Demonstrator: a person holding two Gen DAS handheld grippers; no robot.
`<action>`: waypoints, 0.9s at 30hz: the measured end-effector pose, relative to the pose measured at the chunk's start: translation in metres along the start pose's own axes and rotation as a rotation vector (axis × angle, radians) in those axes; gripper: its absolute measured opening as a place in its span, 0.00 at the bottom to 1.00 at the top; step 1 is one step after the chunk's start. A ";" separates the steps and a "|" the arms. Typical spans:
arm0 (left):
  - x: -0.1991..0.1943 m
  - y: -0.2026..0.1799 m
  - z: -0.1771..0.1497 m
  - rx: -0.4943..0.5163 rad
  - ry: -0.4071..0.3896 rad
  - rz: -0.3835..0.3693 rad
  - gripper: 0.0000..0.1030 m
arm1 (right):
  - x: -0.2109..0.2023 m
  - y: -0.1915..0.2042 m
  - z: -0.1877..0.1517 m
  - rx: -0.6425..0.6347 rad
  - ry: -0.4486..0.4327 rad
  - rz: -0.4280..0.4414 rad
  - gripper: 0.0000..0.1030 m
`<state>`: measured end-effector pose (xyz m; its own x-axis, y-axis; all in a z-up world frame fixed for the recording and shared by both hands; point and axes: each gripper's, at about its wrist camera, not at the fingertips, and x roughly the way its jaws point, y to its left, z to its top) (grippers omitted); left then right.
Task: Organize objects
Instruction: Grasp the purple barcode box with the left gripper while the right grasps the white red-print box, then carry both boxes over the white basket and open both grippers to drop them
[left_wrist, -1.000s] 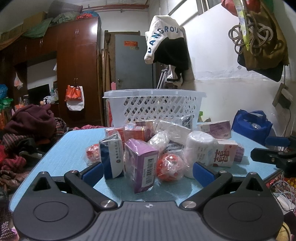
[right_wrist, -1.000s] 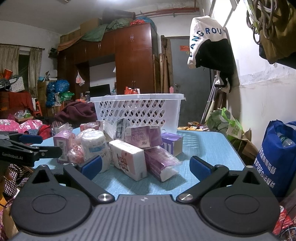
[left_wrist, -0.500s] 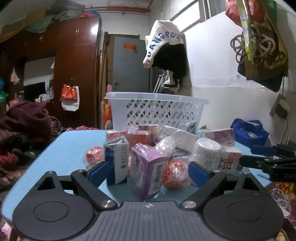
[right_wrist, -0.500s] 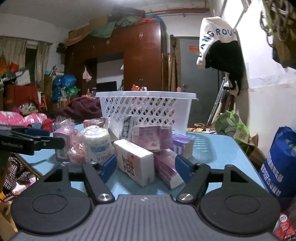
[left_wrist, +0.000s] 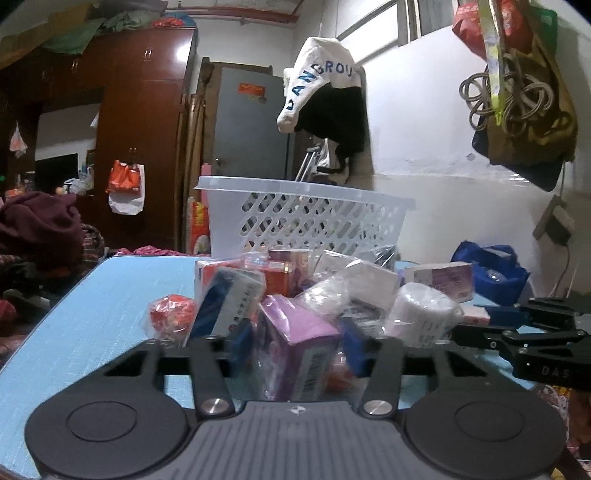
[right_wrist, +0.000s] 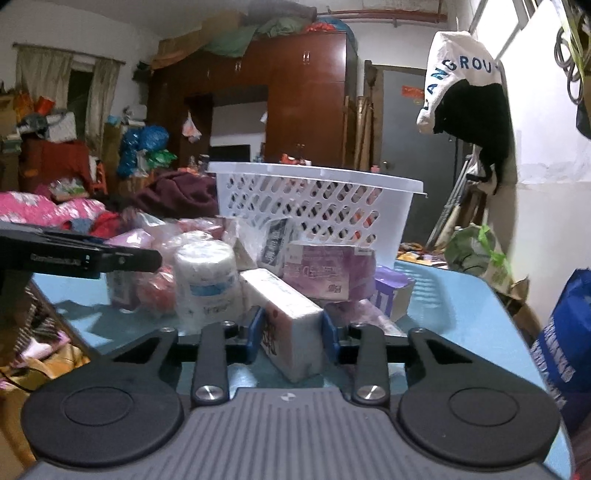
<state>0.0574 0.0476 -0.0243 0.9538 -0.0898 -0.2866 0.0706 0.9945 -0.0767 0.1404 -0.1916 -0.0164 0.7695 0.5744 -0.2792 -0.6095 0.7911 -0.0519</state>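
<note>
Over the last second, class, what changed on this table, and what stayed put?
Both claws have just been closing. The left claw now pinches the purple box; the right claw clamps the white box with red print. The white basket and the rest of the pile stayed put.

A tall dark-red wardrobe (right_wrist: 306, 99) fills the far wall, with bundled cloth and boxes piled along its top. Beside it stands a grey door (left_wrist: 251, 125) bearing a small red notice. A white and black garment (left_wrist: 325, 99) with blue lettering hangs on the white wall. A coil of cord (left_wrist: 506, 96) dangles with bags further along that wall. A blue bag (right_wrist: 565, 347) sits just off the worktop's edge, and a maroon heap of clothes (left_wrist: 37, 225) lies on the other side
</note>
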 end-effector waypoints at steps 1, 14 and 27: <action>-0.001 0.001 -0.001 0.000 -0.003 -0.003 0.51 | -0.002 0.000 0.000 0.004 -0.005 0.006 0.34; -0.027 0.006 0.014 -0.029 -0.094 -0.064 0.51 | -0.028 -0.011 0.014 0.067 -0.090 0.010 0.32; 0.052 0.020 0.157 -0.175 -0.151 -0.110 0.51 | 0.061 -0.042 0.157 0.065 -0.138 -0.082 0.32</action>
<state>0.1538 0.0713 0.1092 0.9769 -0.1751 -0.1223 0.1374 0.9537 -0.2675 0.2428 -0.1568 0.1188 0.8377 0.5272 -0.1425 -0.5333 0.8459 -0.0055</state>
